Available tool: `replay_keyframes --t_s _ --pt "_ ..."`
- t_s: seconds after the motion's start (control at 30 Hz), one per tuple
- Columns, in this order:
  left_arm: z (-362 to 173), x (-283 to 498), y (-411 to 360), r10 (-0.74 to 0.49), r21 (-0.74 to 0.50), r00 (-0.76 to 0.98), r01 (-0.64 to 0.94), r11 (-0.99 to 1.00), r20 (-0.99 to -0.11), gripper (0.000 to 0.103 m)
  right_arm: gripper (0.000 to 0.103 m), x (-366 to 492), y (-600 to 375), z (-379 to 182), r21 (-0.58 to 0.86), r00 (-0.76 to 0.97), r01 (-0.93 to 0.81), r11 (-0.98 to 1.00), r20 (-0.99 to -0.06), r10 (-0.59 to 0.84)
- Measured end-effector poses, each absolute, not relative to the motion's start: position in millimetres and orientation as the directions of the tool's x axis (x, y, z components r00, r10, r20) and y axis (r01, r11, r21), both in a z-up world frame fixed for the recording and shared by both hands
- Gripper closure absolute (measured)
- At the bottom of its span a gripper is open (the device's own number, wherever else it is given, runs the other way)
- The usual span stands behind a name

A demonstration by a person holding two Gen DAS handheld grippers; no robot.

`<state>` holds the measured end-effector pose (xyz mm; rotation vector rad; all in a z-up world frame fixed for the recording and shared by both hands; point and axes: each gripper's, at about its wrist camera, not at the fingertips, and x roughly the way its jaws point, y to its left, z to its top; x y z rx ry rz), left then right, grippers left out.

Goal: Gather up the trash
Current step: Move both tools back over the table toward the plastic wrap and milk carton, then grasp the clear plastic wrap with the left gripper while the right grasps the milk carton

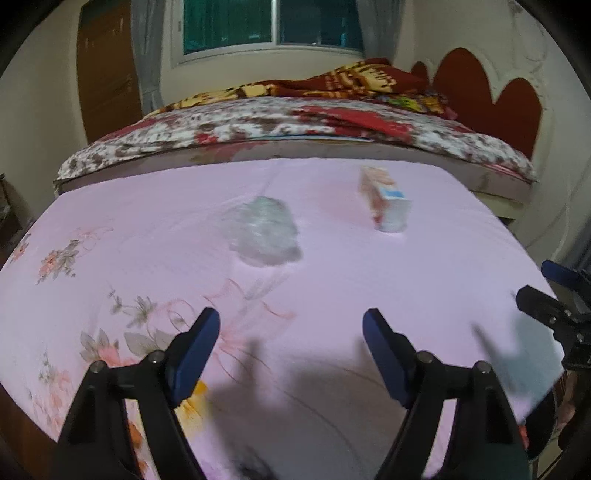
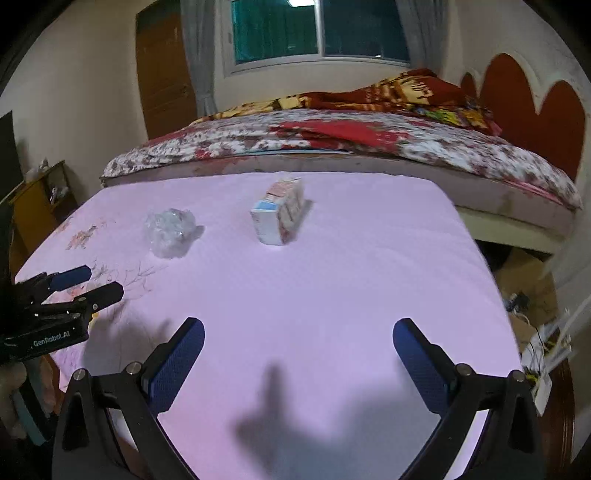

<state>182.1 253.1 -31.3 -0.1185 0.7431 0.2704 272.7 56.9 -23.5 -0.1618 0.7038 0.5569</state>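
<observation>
A crumpled clear plastic wrapper (image 1: pixel 263 233) lies on the pink floral cloth (image 1: pixel 332 288), with a small pink and white carton (image 1: pixel 386 199) to its right. In the right wrist view the wrapper (image 2: pixel 170 232) is at the left and the carton (image 2: pixel 279 213) is near the middle. My left gripper (image 1: pixel 291 336) is open and empty, short of the wrapper. My right gripper (image 2: pixel 298 345) is open and empty, short of the carton. Each gripper shows at the edge of the other's view, the right one (image 1: pixel 546 291) and the left one (image 2: pixel 99 282).
A bed with a patterned blanket (image 1: pixel 295 122) runs behind the cloth-covered table. A red scalloped headboard (image 2: pixel 532 107) is at the right. A wooden door (image 2: pixel 166 70) and a window (image 2: pixel 317 29) are on the far wall. Boxes and cables (image 2: pixel 532 321) lie on the floor at the right.
</observation>
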Motion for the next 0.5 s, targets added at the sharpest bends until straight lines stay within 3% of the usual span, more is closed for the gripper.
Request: replay_keyframes --t_s 0.2,0.5 --pt "-40 213 282 0.203 -0.025 0.688 -0.306 0.952 -0.697 0.022 0.002 319 112 -31 0.014 0.601 -0.579 0.815 -0.668 0.439" --pt "-53 262 300 0.164 -0.053 0.657 -0.297 0.953 -0.736 0.026 0.014 393 175 -44 -0.002 0.560 -0.584 0.812 -0.724 0.402"
